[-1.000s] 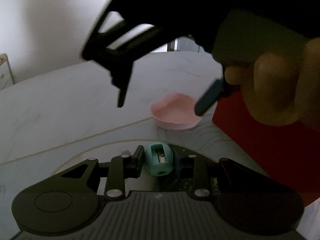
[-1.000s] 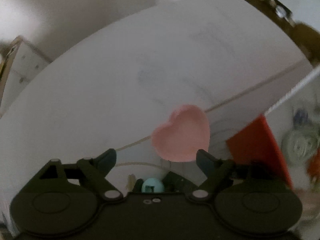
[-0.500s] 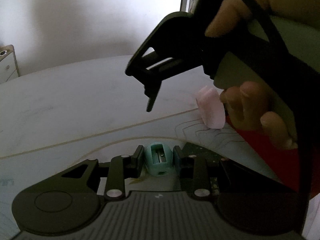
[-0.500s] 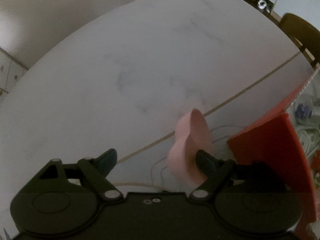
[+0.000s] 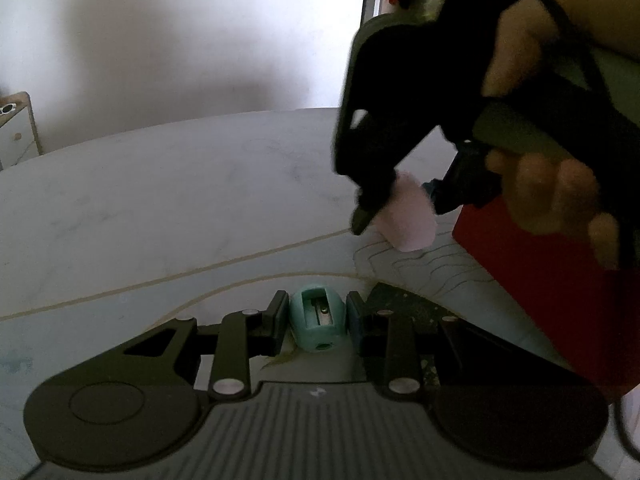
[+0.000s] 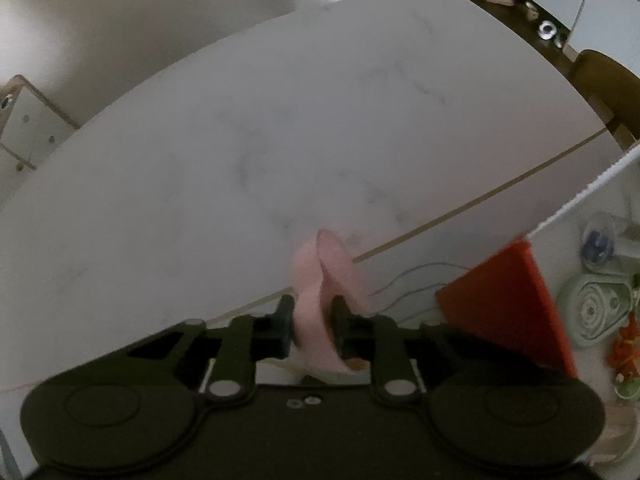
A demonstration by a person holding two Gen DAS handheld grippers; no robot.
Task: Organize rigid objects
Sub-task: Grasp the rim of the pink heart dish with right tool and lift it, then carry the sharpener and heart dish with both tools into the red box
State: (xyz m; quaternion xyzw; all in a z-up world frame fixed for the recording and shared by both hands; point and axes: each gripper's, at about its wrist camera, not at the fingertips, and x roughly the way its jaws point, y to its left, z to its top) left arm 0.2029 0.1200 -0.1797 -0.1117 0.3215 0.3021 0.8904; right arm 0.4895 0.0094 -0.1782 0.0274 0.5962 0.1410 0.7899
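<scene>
Right fingers (image 6: 311, 322) pinch the pink dish (image 6: 324, 280) — left fingers (image 5: 316, 318) pinch the teal sharpener (image 5: 317, 318).

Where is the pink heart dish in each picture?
Left wrist view: the pink heart dish is right of middle, tipped on edge, pinched by the right tool, whose jaws have just been closing.
Right wrist view: the dish is low in the middle, between that tool's fingers.
Shared landmark: the red box, right of the dish.

Black claw (image 6: 312, 322), silver screws (image 6: 226, 388)
</scene>
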